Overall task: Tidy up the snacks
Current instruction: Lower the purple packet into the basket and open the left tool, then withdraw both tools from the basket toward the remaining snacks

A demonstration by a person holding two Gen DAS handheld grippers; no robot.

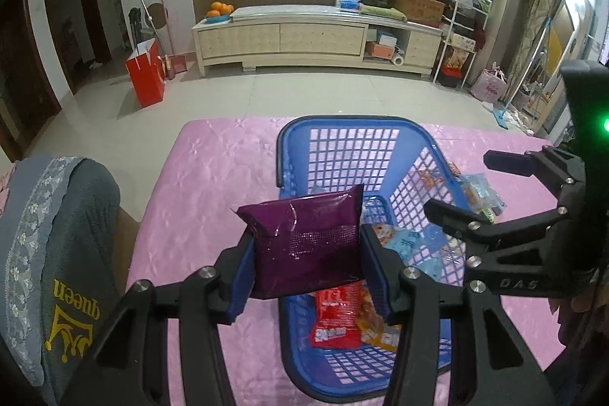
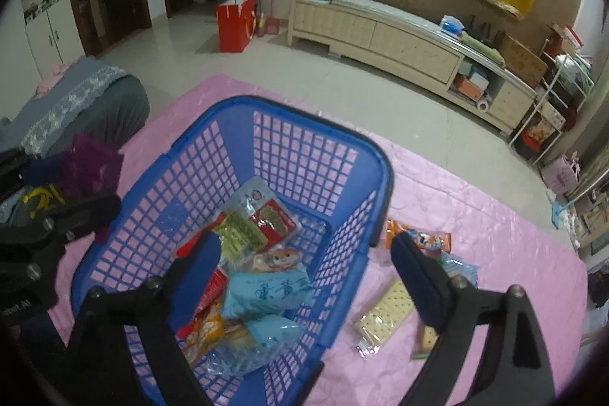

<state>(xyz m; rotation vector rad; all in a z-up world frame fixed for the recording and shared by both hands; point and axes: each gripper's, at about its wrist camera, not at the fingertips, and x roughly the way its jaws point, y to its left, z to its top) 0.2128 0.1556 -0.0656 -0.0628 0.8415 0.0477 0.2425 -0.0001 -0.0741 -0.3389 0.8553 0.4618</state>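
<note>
Left tool clamped on a glossy, crinkled purple snack pouch above the blue lattice basket. Right tool apart, empty, over assorted packets inside the basket.

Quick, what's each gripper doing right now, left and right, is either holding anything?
Left gripper: closed on the purple snack packet, above the blue basket.
Right gripper: open, holding nothing, over the basket.
</note>
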